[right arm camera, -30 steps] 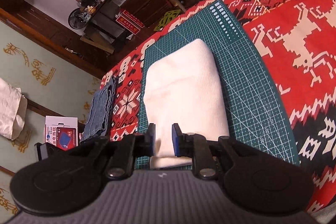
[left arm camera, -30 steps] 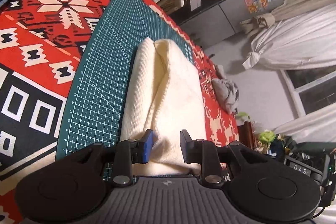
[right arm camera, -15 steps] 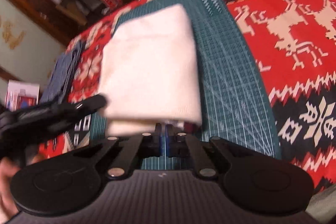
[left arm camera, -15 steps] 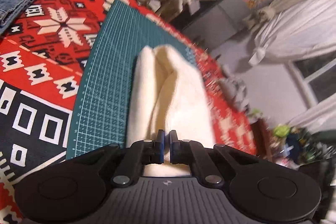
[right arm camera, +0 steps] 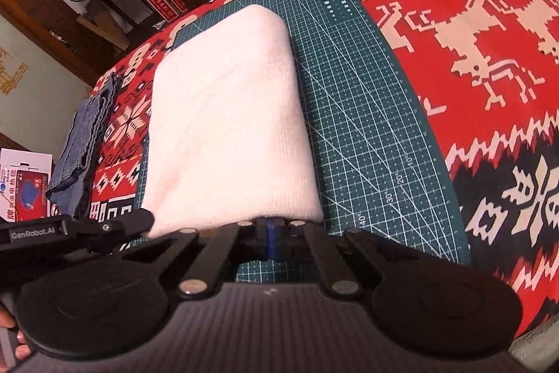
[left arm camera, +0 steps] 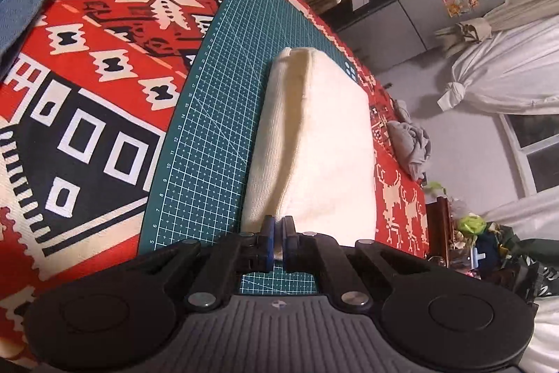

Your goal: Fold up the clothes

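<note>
The cream knit garment, folded thick, lies on the green cutting mat. The left tool and right tool each pinch its near edge, jaws almost closed. It looks soft, light and floppy, so the near corners seem the best hold.

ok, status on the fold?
Left tongs shut on cream sweater near edge. Right tongs shut on same edge. Sweater folded on green mat. Nothing in the way.
</note>
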A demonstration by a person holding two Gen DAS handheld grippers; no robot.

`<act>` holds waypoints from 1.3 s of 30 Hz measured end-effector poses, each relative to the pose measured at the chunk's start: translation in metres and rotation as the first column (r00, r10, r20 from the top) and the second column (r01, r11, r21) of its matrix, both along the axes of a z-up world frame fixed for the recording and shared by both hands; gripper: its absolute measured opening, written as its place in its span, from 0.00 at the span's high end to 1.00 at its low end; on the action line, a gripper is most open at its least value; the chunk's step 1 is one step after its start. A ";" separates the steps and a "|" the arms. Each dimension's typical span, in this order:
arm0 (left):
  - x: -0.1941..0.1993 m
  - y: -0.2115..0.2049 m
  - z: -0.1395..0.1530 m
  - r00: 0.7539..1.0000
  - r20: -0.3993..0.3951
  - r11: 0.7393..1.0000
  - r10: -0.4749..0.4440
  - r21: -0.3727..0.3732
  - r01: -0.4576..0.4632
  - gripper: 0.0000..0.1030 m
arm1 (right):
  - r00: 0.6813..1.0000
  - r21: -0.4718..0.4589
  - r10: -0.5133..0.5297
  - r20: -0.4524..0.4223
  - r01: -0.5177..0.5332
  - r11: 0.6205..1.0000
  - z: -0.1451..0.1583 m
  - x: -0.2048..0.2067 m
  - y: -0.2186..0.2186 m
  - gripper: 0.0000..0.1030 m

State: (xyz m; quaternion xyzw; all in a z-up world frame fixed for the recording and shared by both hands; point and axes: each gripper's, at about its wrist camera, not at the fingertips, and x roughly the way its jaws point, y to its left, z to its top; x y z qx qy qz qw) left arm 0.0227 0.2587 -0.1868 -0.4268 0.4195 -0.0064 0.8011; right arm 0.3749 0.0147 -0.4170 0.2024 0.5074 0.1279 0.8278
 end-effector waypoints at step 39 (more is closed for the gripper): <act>-0.001 -0.002 -0.002 1.000 -0.012 1.000 0.001 0.001 -0.001 0.94 | 0.985 -0.053 0.114 0.126 -0.108 0.993 0.011 0.025 0.032 1.00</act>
